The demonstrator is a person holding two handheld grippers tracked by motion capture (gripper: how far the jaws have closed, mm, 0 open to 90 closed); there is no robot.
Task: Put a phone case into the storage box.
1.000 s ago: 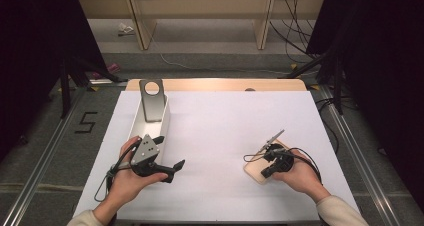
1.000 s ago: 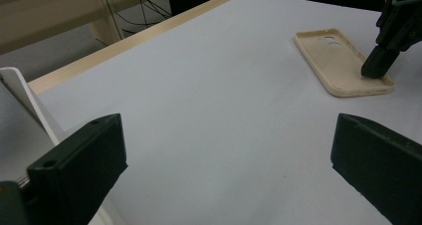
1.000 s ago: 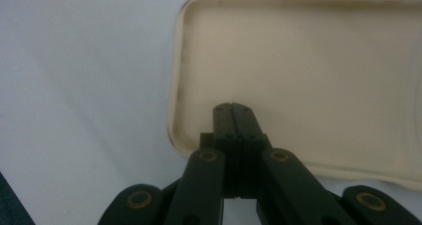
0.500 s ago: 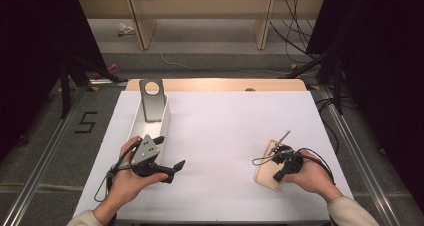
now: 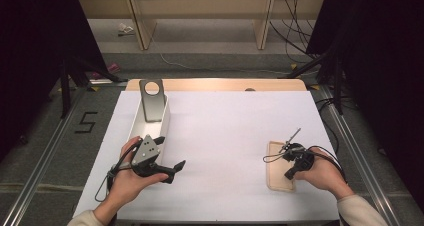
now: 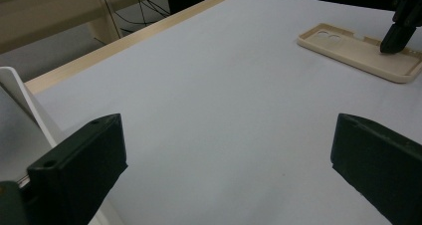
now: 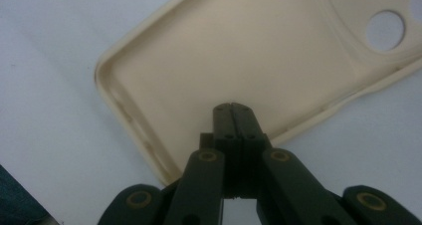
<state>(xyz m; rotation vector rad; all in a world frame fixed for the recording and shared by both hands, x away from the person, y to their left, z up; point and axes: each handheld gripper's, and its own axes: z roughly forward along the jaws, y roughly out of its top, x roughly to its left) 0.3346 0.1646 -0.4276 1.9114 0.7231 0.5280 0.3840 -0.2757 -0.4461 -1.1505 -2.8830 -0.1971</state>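
Right gripper (image 7: 232, 108) has its jaws pressed flat together, nothing between them, the tip down inside a cream phone case (image 7: 239, 60) that lies open side up at about four o'clock on the white table (image 5: 225, 136). Left gripper (image 5: 167, 158) sits at about eight o'clock with its jaws spread wide and empty, just beside the near end of a long white tray (image 5: 165, 123). My judgement is that the main risk lies with the light, shallow case: a closed tip pushing on its floor could skate it across the smooth surface toward the four o'clock edge, or tip it on its raised rim, since nothing pins it. A second risk is the left hand bumping the tray sideways. As for contents, the tray holds a grey metal plate with a round hole (image 5: 152, 98) leaning at its far end; the case holds nothing but the gripper's tip.
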